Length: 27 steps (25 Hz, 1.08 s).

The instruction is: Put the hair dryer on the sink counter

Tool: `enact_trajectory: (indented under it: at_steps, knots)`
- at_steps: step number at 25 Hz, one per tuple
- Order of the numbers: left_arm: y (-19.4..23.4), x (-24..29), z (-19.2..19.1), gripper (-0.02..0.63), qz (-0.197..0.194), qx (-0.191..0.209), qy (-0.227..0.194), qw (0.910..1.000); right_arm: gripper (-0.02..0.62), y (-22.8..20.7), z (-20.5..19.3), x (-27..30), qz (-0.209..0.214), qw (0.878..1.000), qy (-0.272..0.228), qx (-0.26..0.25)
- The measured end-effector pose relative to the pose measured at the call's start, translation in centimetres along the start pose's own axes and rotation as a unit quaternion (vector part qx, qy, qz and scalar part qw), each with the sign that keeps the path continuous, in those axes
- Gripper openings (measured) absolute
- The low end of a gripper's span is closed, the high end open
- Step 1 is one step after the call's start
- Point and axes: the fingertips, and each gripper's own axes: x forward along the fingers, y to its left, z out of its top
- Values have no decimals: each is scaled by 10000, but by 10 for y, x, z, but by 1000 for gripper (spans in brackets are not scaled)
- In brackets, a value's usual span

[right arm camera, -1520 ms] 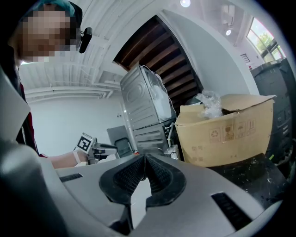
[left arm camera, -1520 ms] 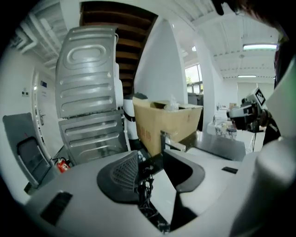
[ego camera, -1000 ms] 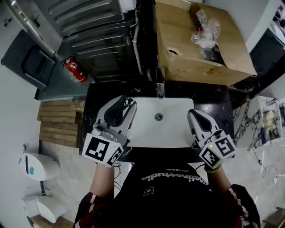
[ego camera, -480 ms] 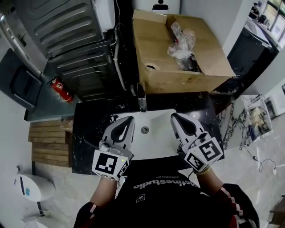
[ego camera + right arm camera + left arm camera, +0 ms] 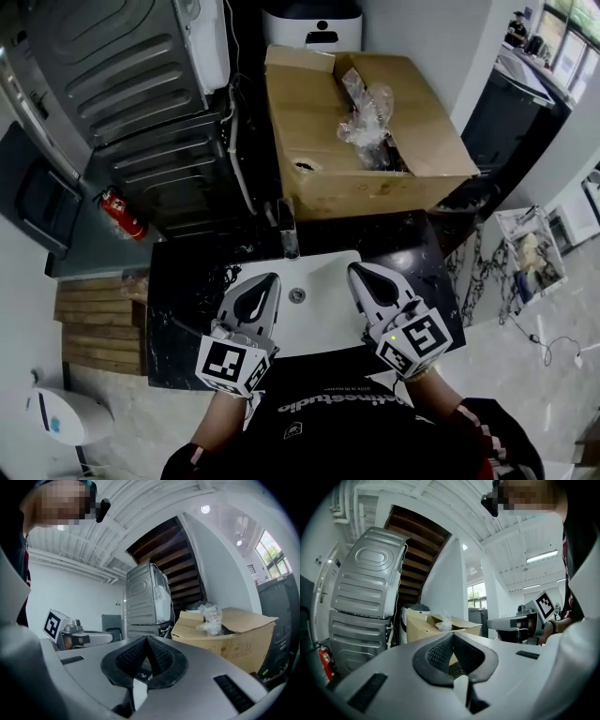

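Note:
Both grippers hang over the white basin [image 5: 314, 314] of the black sink counter [image 5: 183, 309], pointing away from the person. My left gripper [image 5: 269, 278] is shut with nothing between its pads [image 5: 440, 653]. To its right, my right gripper [image 5: 356, 270] is also shut and empty, its pads [image 5: 159, 656] meeting at the tip. A tangle of dark cord [image 5: 228, 275] lies on the counter just left of the left gripper. I cannot make out the hair dryer itself. Each gripper view looks up and across the room, not at the counter.
A faucet [image 5: 289, 240] stands at the back of the basin. Behind the counter sits an open cardboard box [image 5: 319, 141] holding a clear plastic bag [image 5: 367, 114]. Grey metal machines [image 5: 122, 84] are stacked at the back left, with a red fire extinguisher [image 5: 122, 214] beside them.
The left gripper's jaws have closed from open to shut. Both grippers have drawn together over the basin, and the head view has tilted up toward the box.

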Motion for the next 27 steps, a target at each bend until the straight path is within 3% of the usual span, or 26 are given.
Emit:
enact_trajectory:
  at_steps: [27]
  knots:
    - [10,-2,1,15,109,78,29,9999,37,2,-2,-1,54,9999,48,140]
